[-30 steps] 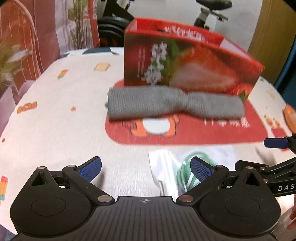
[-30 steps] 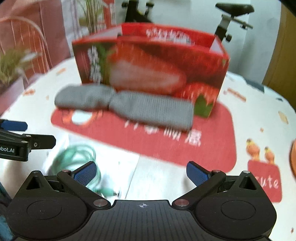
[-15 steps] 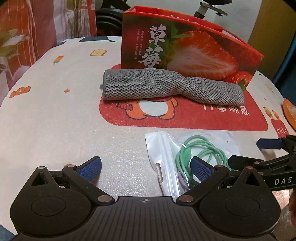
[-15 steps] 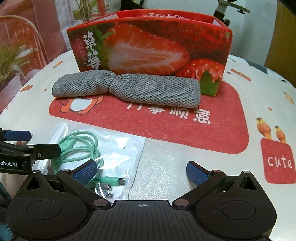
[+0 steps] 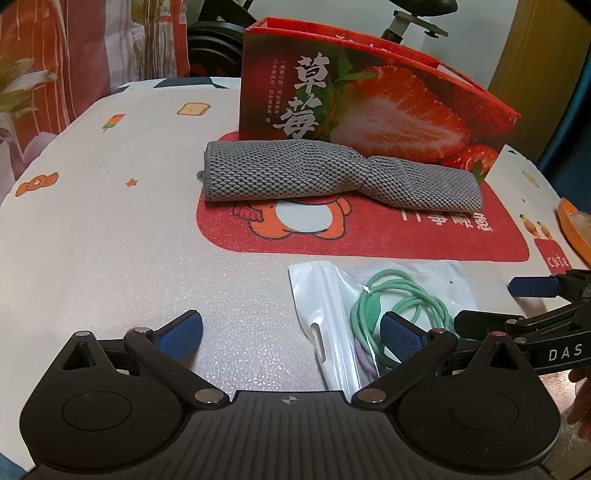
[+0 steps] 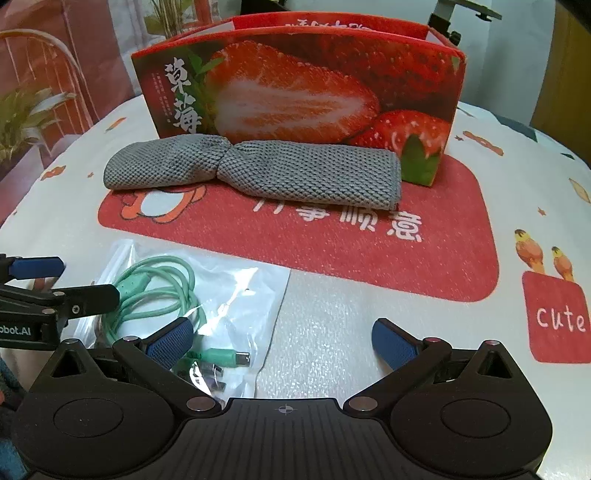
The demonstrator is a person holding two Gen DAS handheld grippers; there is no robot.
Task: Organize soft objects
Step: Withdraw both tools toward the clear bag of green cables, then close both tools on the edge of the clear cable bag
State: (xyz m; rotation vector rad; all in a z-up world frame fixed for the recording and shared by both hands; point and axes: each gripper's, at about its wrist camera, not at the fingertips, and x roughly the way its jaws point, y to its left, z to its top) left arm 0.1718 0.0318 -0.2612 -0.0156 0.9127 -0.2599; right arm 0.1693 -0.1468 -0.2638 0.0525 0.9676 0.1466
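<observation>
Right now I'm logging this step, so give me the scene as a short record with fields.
cloth: grey towel, twisted at its middle, lying on the red mat in front of the strawberry box
bag: clear bag holding a green cable, nearest the grippers
left gripper: open, empty
right gripper: open, empty

White table cover with small cartoon prints (image 5: pixel 110 229); red-and-white patterned curtain (image 5: pixel 44 55) behind left; black exercise bike (image 5: pixel 417 14) at rear; brown wooden panel (image 5: pixel 543 55) right; potted green plant (image 6: pixel 26 110) left.
</observation>
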